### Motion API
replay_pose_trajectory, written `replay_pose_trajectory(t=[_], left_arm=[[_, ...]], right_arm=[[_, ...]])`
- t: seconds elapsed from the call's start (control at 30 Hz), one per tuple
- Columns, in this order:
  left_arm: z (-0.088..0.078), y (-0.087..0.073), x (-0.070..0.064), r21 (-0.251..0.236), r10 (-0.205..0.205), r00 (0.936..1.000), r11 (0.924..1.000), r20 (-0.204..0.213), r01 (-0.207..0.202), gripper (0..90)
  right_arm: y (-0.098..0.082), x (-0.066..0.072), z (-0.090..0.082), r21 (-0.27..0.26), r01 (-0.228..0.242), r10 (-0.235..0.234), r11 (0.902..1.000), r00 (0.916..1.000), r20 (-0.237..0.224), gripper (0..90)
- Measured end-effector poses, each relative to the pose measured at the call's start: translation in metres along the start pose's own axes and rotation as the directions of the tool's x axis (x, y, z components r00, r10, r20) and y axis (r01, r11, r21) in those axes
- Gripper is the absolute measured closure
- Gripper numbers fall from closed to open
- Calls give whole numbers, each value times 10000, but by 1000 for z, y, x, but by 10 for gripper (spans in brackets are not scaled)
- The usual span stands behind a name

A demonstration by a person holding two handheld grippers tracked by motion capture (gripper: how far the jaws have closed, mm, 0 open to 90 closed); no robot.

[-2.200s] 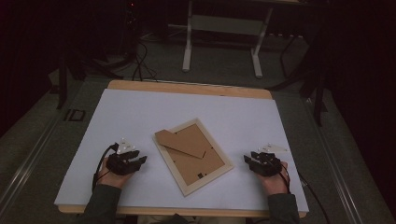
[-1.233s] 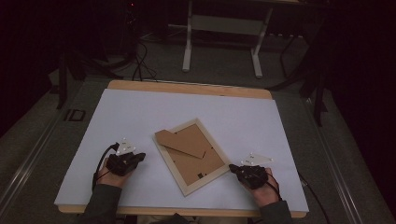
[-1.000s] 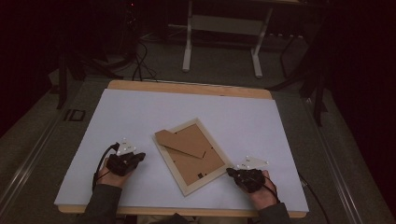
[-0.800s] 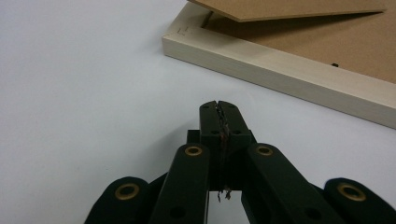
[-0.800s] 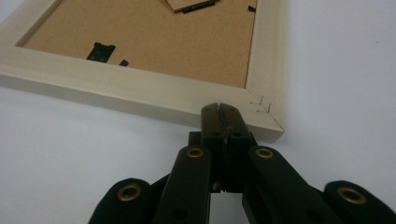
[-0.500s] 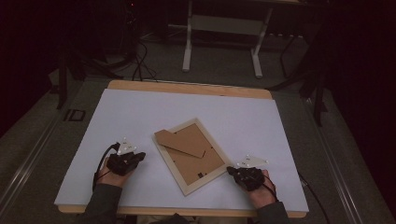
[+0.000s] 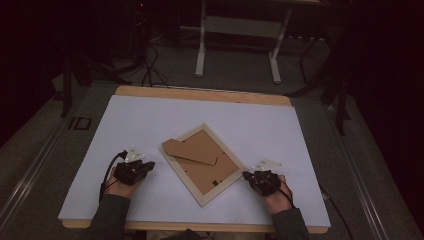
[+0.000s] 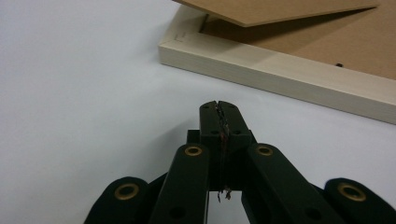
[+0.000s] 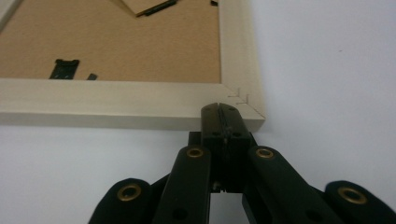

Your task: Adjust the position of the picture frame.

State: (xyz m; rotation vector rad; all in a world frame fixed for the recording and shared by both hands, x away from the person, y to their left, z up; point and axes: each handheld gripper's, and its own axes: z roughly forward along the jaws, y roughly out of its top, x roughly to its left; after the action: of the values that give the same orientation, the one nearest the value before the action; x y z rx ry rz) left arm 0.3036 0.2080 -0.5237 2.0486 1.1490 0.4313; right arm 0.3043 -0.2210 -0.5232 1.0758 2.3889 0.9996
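Against the picture frame corner, right gripper (fingers pressed together, empty), black clips visible.

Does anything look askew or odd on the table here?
Yes: the picture frame lies face down, skewed to the table edges, and its brown stand flap sticks out past the frame's upper left rim instead of lying within it.

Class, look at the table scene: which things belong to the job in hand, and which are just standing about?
In the job:
picture frame, lying face down
its cardboard stand
left gripper, shut
right gripper, shut at the frame's corner

Standing about:
white table top
metal stand on the floor behind
floor cables
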Motion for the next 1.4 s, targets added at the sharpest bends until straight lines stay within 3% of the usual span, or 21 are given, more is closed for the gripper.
replay_pose_trajectory(t=[0.13,0.27,0.37,0.47,0.73,0.83,0.9,1.0,1.1,1.4], left_arm=[[1,8,8,96,51,9995,9999,-322,-48,900],[6,18,21,3,-191,9987,9998,-474,191,900],[13,21,31,-198,-640,9971,9978,-400,632,900],[20,23,36,-157,-739,9959,9972,-513,732,900],[39,40,43,18,-570,9972,9984,-477,572,900],[45,41,43,153,-514,9984,9985,-242,518,900],[48,41,41,256,-457,9985,9986,-304,465,900],[47,41,42,336,-620,9980,9975,-139,625,900],[47,39,39,566,-442,9990,9974,14,440,900],[47,32,25,724,-280,9972,9971,695,229,900]], right_arm=[[6,-7,6,59,-140,139,9999,9998,132,900],[10,-11,10,53,-309,308,9995,9993,201,900],[12,-13,12,57,-392,391,9992,9990,200,900],[14,-14,14,35,-456,456,9990,9987,210,900],[19,-16,18,71,-655,653,9978,9976,222,900],[20,-18,20,49,-709,708,9975,9973,201,900],[21,-19,21,72,-768,767,9970,9969,187,900],[24,-20,23,78,-820,818,9966,9964,217,900],[26,-23,25,128,-900,896,9959,9956,291,900],[33,-33,31,197,-1550,1544,9877,9875,315,899]])
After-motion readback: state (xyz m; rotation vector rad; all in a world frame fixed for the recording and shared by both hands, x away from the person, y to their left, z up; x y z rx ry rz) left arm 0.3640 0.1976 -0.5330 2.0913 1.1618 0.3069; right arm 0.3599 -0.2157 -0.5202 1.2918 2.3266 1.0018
